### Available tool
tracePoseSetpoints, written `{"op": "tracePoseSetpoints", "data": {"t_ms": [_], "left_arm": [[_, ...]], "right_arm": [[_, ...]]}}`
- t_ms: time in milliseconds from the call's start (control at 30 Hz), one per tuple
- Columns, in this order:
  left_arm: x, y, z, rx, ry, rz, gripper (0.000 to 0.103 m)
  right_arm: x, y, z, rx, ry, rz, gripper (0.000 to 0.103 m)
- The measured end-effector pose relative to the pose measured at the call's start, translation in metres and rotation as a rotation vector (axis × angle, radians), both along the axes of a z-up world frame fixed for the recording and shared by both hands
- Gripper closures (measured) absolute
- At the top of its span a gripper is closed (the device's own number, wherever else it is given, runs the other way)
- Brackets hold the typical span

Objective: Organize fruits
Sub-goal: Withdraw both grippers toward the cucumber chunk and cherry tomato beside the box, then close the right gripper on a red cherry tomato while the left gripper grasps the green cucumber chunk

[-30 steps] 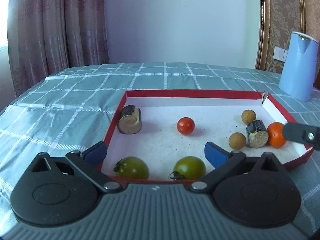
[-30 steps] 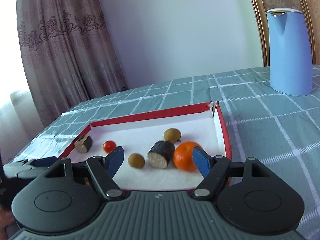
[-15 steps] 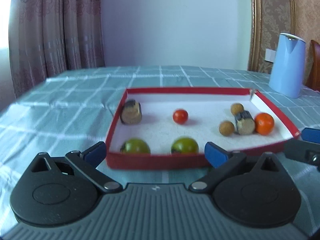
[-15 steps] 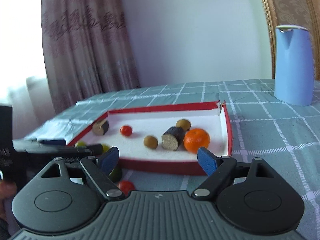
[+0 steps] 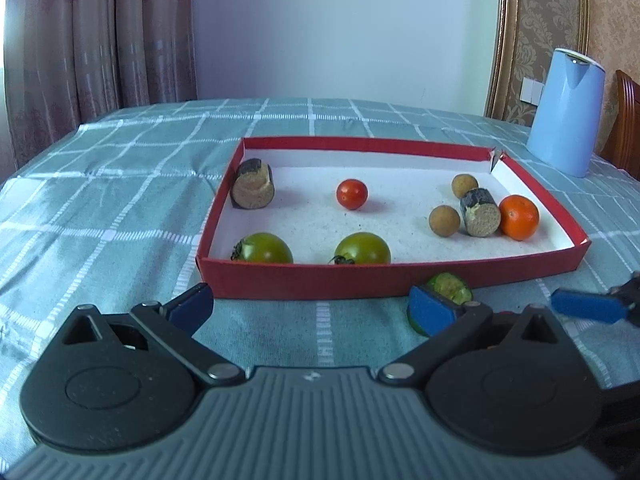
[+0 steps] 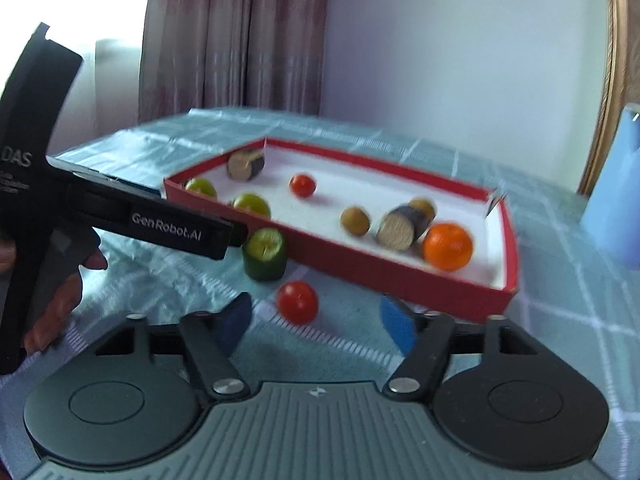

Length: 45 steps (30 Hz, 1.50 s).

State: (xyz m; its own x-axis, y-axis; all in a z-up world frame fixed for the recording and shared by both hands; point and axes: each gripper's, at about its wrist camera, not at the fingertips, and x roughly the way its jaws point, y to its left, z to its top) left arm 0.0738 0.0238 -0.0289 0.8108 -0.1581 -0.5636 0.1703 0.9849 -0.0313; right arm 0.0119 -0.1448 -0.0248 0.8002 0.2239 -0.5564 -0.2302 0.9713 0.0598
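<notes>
Checked tablecloth [image 5: 120, 184] covers the table. Red tray [image 5: 392, 280] sits on it, long axis running left-right in the left wrist view, skewed diagonal in the right wrist view. Blue jug [image 5: 564, 112] stands beyond its far right corner.

Inside the tray: two green tomatoes [image 5: 264, 248] at the near wall, orange [image 5: 519, 217] at the right end touching a dark cylinder chunk [image 5: 480, 213] lying on its side, cut face toward camera. Second chunk [image 5: 253, 190] in the far left corner, same way. Red cherry tomato [image 5: 351, 194] mid-tray, two brown round fruits [image 5: 444, 221] near the chunk.

Left gripper [image 5: 308, 308] wide open, nothing between.

Outside the tray: green cut piece [image 6: 265, 254] upright, cut face up, just beside the near wall. Loose red tomato [image 6: 298, 302], seen only in the right wrist view, lies between the fingers of the right gripper [image 6: 316, 320], which have just been closing; pads clear of it, not gripping.
</notes>
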Motion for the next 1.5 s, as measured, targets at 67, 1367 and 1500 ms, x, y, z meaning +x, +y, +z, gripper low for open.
{"op": "tracePoseSetpoints", "data": {"t_ms": [67,1367,1500], "left_arm": [[0.000,0.000,0.000,0.001,0.002,-0.001,0.000],[0.001,-0.005,-0.002,0.020,0.018,-0.011,0.000],[-0.015,-0.014,0.004,-0.014,-0.014,-0.037,0.000]], "right_arm": [[0.006,-0.001,-0.001,0.017,0.016,-0.009,0.042],[0.008,-0.011,-0.002,-0.071,0.004,-0.188,0.079],[0.015,-0.031,-0.008,0.011,0.063,-0.215,0.079]]}}
